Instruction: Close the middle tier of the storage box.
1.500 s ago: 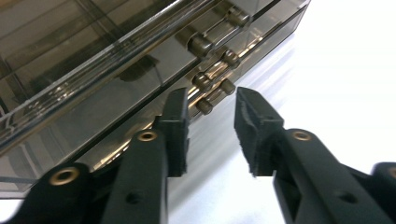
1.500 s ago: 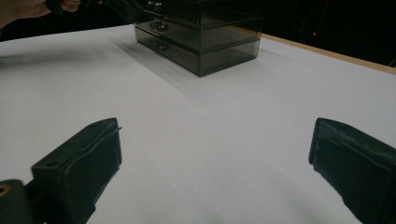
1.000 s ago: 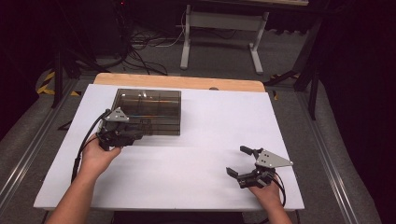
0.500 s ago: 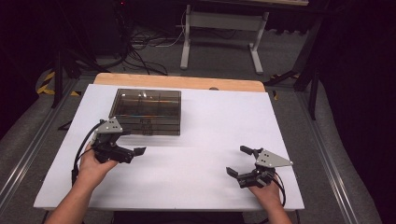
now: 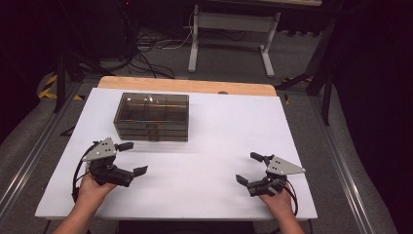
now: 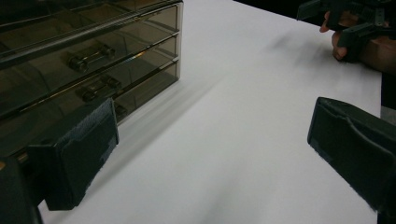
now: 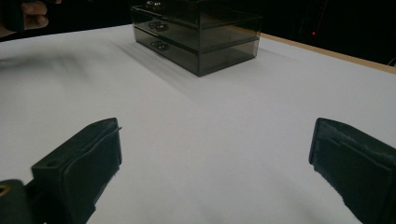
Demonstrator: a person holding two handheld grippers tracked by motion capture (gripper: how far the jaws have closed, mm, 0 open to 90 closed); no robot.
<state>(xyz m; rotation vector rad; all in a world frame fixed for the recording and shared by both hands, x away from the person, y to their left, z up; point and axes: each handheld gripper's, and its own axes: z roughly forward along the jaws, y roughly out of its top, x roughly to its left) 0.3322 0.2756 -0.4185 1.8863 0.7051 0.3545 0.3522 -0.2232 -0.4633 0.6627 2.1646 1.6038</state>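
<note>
Left jaws: the left gripper (image 5: pixel 130 158) has just been opening; its jaws now stand wide apart with nothing between them.
Right jaws: the right gripper (image 5: pixel 252 168) is also spread wide and empty, resting low near the front right of the table (image 5: pixel 219 126).
What changed: a second ago the left gripper was up against the front of the drawer box (image 5: pixel 152 116), at its handles; since then it has drawn away toward the person and come down to the front left of the table. The right gripper has kept its place.
Drawer box: smoky, see-through, it stands at the back left of the white table, drawers facing the person. In the left gripper view its front (image 6: pixel 93 70) is just beyond the left jaw, both handles flush, no drawer sticking out.
Meaning: the grip on the handle looks finished and let go. With both drawers shut and both grippers back and free, the work on the box seems done or paused between steps.
</note>
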